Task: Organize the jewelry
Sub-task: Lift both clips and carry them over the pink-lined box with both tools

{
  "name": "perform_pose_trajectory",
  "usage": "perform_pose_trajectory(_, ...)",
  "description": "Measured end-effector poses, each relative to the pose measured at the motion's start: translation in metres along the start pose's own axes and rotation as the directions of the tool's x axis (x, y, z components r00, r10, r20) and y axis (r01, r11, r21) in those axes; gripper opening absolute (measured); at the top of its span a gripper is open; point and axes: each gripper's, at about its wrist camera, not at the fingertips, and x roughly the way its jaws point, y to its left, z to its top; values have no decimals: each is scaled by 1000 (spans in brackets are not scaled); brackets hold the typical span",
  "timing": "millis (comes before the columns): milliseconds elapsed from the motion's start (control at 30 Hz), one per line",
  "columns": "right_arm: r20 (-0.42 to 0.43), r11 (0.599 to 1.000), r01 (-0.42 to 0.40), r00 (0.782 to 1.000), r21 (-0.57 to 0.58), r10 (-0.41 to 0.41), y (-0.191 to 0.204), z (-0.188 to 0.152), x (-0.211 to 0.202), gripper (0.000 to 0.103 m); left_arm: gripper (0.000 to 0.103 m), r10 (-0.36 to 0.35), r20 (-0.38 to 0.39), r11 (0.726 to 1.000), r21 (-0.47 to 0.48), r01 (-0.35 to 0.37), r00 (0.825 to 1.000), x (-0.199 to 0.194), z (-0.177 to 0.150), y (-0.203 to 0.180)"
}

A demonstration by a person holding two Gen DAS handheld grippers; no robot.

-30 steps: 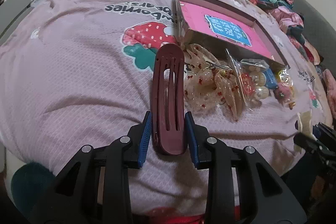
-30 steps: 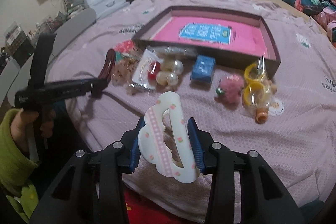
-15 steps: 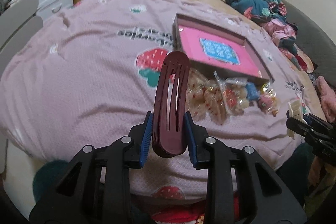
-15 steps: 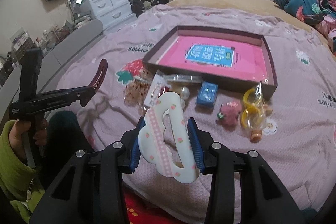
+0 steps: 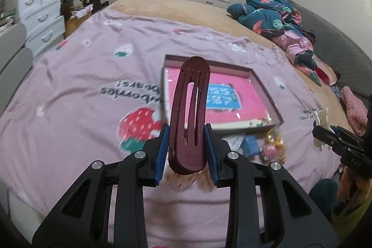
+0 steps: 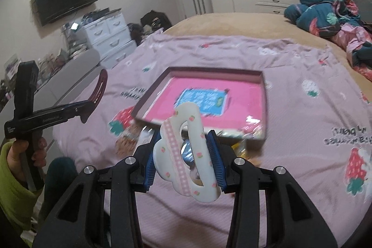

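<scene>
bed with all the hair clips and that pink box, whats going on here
A person holds a gripper in each hand above the bed. The left gripper is shut on a maroon hair clip; the right gripper is shut on a white cloud-shaped clip. The pink-lined box lies open ahead, with more accessories beside it.

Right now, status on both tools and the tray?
Left tool shut on maroon hair clip. Right tool shut on white floral clip. Both clear of the bed. Pink tray open ahead, nothing blocking.
</scene>
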Motion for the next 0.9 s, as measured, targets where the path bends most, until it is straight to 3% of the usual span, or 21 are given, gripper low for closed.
perform_pose_trajectory(433,46,994,72,996,78,-76,-61,47,17,39,22,-3,-38,1000,-6,2,999,62,40,-18)
perform_pose_trajectory(900,-22,989,87,996,118,-84,-86,55,85,39,22,30,-125,999,21,-28,992,127,34,-29)
